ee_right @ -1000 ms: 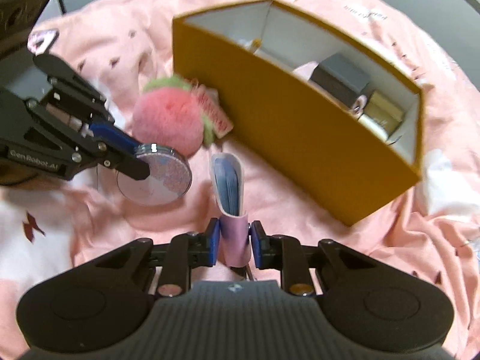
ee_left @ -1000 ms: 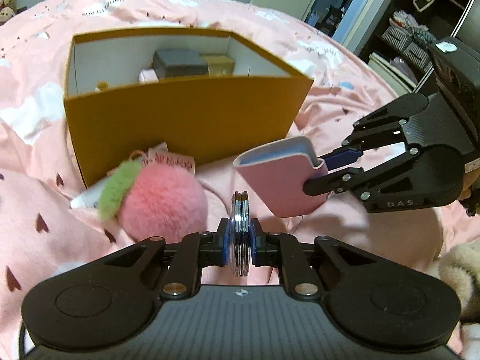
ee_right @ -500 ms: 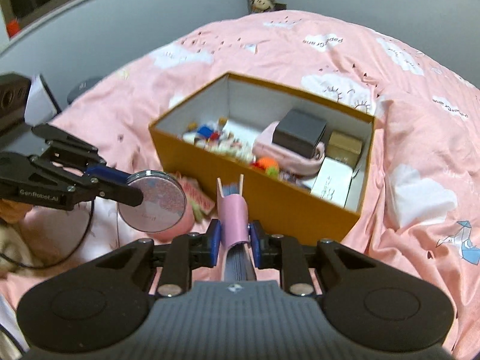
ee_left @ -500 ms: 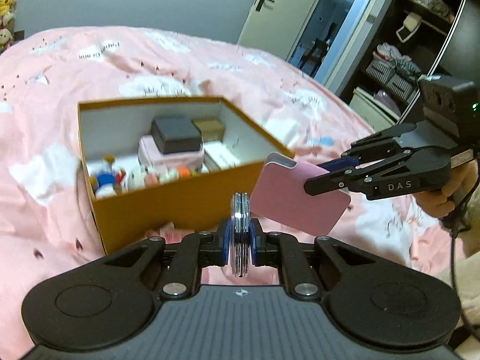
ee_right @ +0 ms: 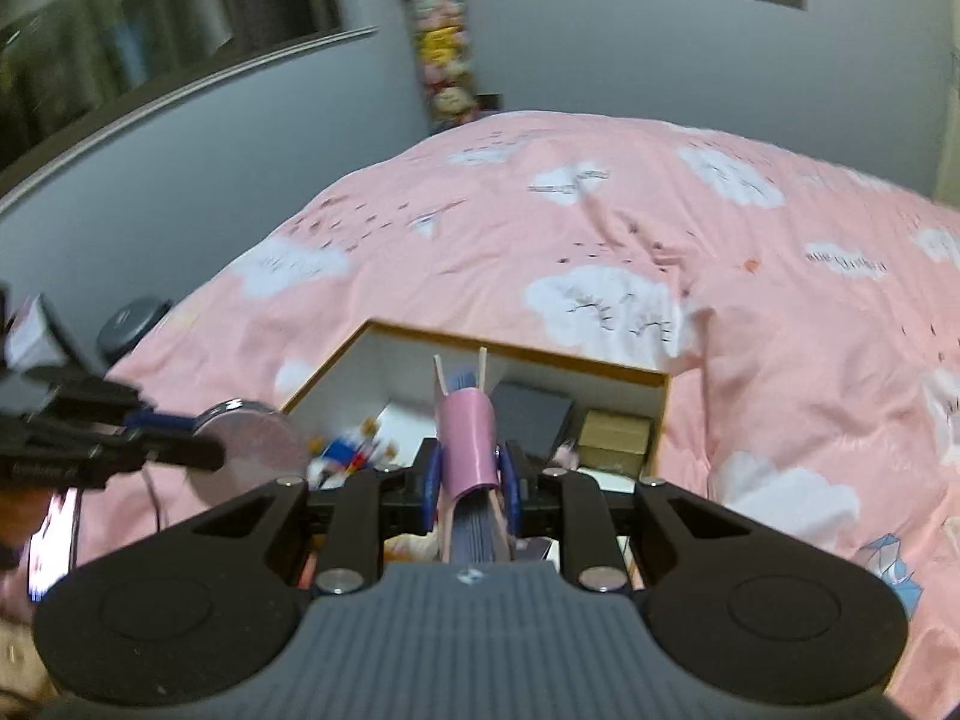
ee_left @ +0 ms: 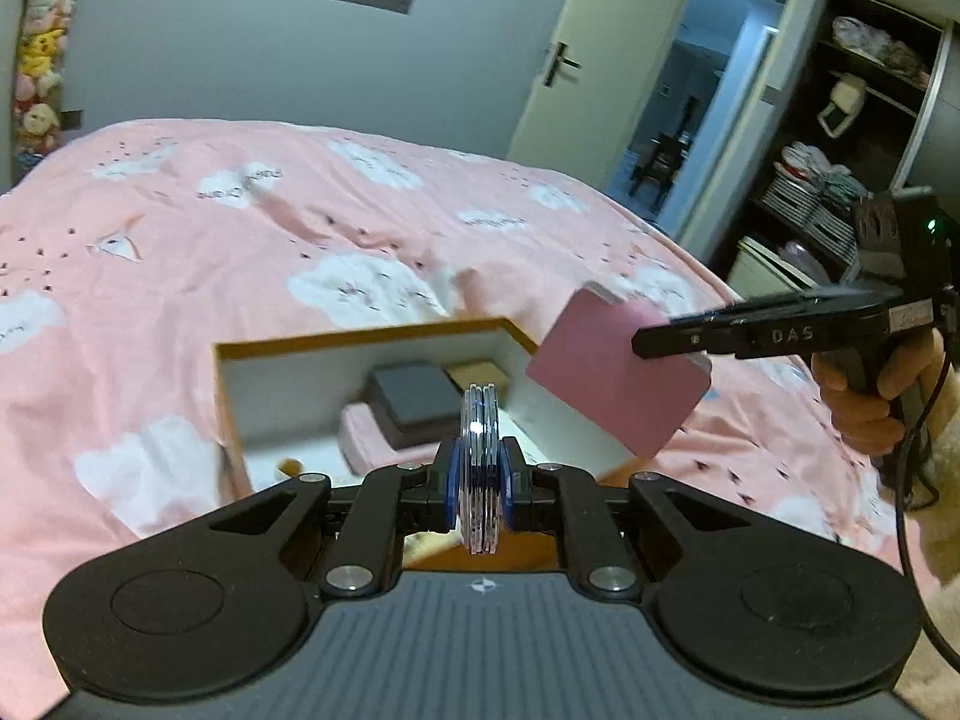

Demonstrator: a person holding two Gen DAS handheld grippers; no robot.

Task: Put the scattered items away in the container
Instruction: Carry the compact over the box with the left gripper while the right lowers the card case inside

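An orange box (ee_left: pixel 360 338) with white inner walls sits on the pink bed; it also shows in the right wrist view (ee_right: pixel 522 354). Inside lie a dark grey box (ee_left: pixel 414 390), a tan box (ee_right: pixel 615 438) and small toys. My left gripper (ee_left: pixel 479 483) is shut on a round silver compact (ee_left: pixel 479 468), held edge-on above the box's near wall; it also shows in the right wrist view (ee_right: pixel 252 447). My right gripper (ee_right: pixel 468 474) is shut on a pink card holder (ee_right: pixel 468 444), held above the box; it also shows in the left wrist view (ee_left: pixel 618 375).
The pink cloud-print duvet (ee_left: pixel 240 228) spreads all around the box. A door (ee_left: pixel 594 54) and shelves (ee_left: pixel 840 168) stand at the far right. Plush toys (ee_right: pixel 441 60) hang on the far wall.
Both grippers have risen and moved over the box with their items. The views tilted up; the pink pompom below has dropped out of sight.
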